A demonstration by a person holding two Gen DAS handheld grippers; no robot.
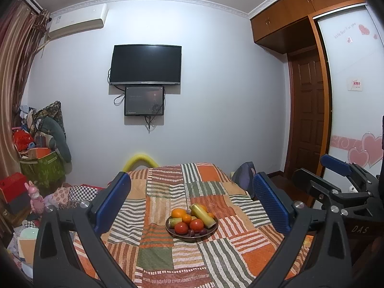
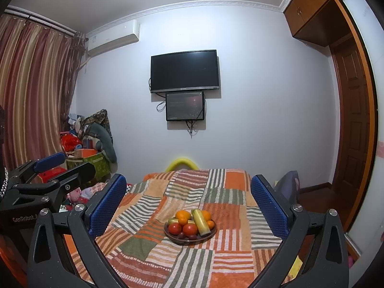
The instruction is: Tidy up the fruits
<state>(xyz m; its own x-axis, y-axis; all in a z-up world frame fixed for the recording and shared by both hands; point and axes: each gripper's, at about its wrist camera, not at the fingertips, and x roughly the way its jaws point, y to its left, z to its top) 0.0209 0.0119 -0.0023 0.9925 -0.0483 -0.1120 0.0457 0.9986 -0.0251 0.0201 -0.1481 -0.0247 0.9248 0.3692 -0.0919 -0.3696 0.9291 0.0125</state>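
A dark brown bowl point(image 1: 192, 238) point(image 2: 190, 240) sits in the middle of a patchwork blanket. It is heaped with oranges point(image 1: 178, 213) point(image 2: 182, 215), two red round fruits point(image 1: 196, 224) point(image 2: 190, 228), a long yellow-green stick point(image 1: 202, 214) point(image 2: 200, 222) and small dark plums point(image 1: 191, 232). My left gripper point(image 1: 192, 201) hovers open well short of the bowl, its blue pads framing it. My right gripper point(image 2: 188, 204) is likewise open and empty, at about the same distance. Each gripper shows at the side of the other's view: the right one point(image 1: 322, 171), the left one point(image 2: 63, 165).
The striped orange and green blanket point(image 1: 168, 259) covers a bed that runs to the far wall. Piled bags and boxes point(image 1: 40, 158) crowd the floor at left. A grey bag point(image 1: 243, 174) lies by the bed's right side, with a wooden door and wardrobe point(image 1: 309, 110) beyond.
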